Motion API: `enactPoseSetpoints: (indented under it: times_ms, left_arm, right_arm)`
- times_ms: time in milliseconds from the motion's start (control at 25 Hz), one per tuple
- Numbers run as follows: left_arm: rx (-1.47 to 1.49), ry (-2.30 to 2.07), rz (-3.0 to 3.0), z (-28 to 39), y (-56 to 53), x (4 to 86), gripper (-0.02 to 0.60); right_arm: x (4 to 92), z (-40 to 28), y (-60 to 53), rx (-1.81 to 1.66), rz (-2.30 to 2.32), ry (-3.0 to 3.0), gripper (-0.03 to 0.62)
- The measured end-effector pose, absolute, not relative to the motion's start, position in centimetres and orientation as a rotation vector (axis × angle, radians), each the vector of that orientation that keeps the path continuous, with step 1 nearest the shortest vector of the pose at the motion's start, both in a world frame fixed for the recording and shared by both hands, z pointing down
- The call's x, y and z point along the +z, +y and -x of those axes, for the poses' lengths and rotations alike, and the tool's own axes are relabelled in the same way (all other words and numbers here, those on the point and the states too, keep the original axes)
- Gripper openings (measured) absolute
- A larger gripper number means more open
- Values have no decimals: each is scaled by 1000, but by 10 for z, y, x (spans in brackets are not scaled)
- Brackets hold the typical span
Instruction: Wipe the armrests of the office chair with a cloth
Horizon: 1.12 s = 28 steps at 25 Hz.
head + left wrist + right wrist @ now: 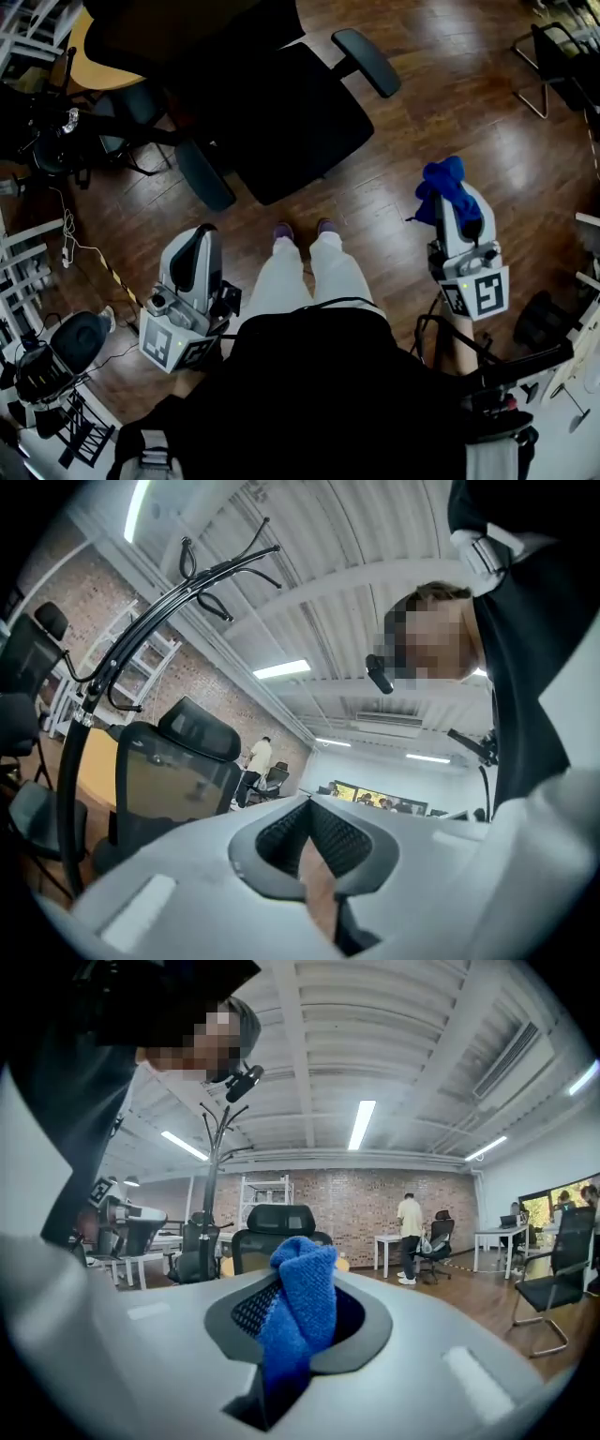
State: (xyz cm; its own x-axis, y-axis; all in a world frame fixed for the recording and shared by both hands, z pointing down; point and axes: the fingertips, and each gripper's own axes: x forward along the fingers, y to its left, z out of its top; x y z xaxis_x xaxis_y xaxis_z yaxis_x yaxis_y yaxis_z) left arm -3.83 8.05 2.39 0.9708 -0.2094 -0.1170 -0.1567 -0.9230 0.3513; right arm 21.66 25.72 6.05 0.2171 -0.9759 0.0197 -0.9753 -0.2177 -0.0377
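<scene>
The cloth (446,184) is one piece of bright blue, nubby fabric. It is bunched into a fold that stands up out of my right gripper (461,210), whose jaws are clamped on it. In the right gripper view the fold rises between the black textured pads and spills down toward the camera. It hangs over the wooden floor (394,141), to the right of my legs and well apart from the chair.

The office chair (281,122) stands ahead of my feet, black in seat and back. It has two armrests, both dark padded bars. One (367,62) juts out at the upper right and the other (204,176) sits nearer, at the seat's left edge. Neither touches the cloth.

My left gripper (202,231) is to the left of my legs. Its jaws are together at the tips with nothing between them, and only a sliver of floor shows behind.

Each gripper carries one cube with black-and-white square markers (484,294).

Farther off, the right gripper view shows one black coat stand (217,1176) and one person (410,1237) in a yellow top standing by a white table.
</scene>
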Motion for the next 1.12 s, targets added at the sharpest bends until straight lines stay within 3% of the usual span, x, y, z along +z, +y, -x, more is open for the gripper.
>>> enactPoseSetpoints:
  times_ms: [400, 840, 1120]
  left_arm:
    - [-150, 42, -2886, 9, 107, 2, 5]
    - [-152, -176, -2925, -48, 130, -28, 5]
    - [70, -189, -3044, -50, 131, 7, 5]
  right_arm:
    - [0, -152, 234, -9, 2494, 2002, 61]
    - [-17, -113, 177, 20, 1919, 2518, 58]
    - [-7, -102, 154, 44, 1716, 2604, 58]
